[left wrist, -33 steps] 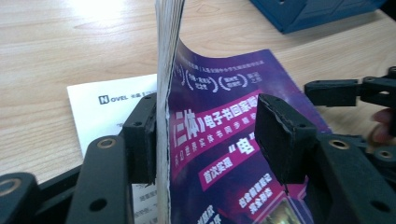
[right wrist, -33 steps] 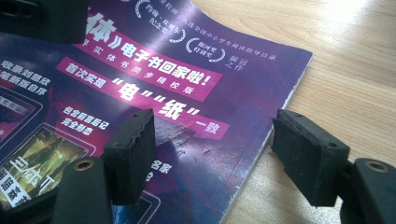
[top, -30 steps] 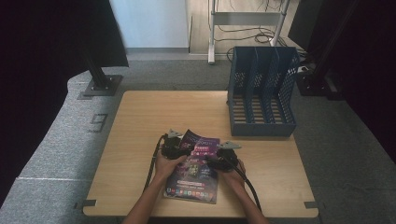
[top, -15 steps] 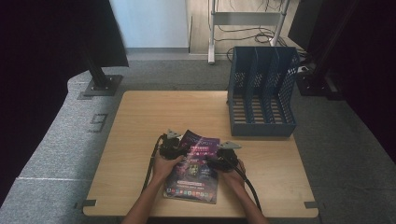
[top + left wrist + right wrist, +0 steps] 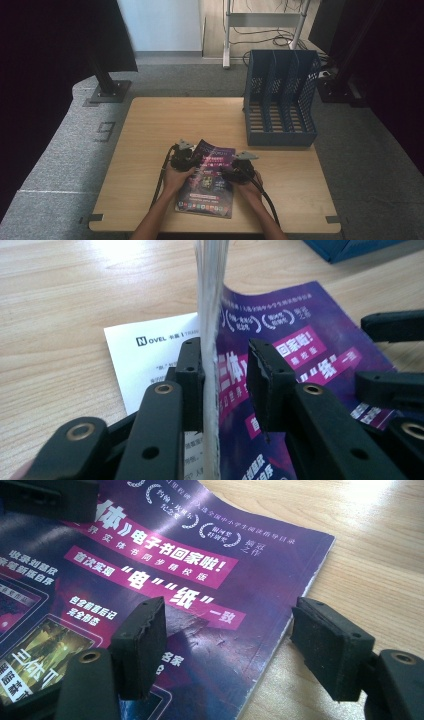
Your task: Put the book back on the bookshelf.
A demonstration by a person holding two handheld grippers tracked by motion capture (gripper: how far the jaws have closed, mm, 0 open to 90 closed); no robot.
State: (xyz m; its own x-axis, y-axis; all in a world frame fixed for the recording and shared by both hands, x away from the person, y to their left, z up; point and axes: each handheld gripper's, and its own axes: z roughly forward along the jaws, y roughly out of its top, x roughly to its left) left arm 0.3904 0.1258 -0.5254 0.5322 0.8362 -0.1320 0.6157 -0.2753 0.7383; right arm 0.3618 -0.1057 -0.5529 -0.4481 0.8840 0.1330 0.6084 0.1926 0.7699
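Purple magazine (image 5: 280, 340): left tool (image 5: 227, 375) closing astride lifted pages, gap remains; right tool (image 5: 235, 640) released, straddles spine.

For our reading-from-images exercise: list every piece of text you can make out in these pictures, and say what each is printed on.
"NOVEL": black print on the white inner page of the purple glossy magazine.
"电" "纸" 一致: white characters on a pink banner on the magazine's cover.
"电子书回家啦!": the pink banner above it on that cover.
Smaller cover lines, the white page's body print and the circular badges: too small or blurred to read.
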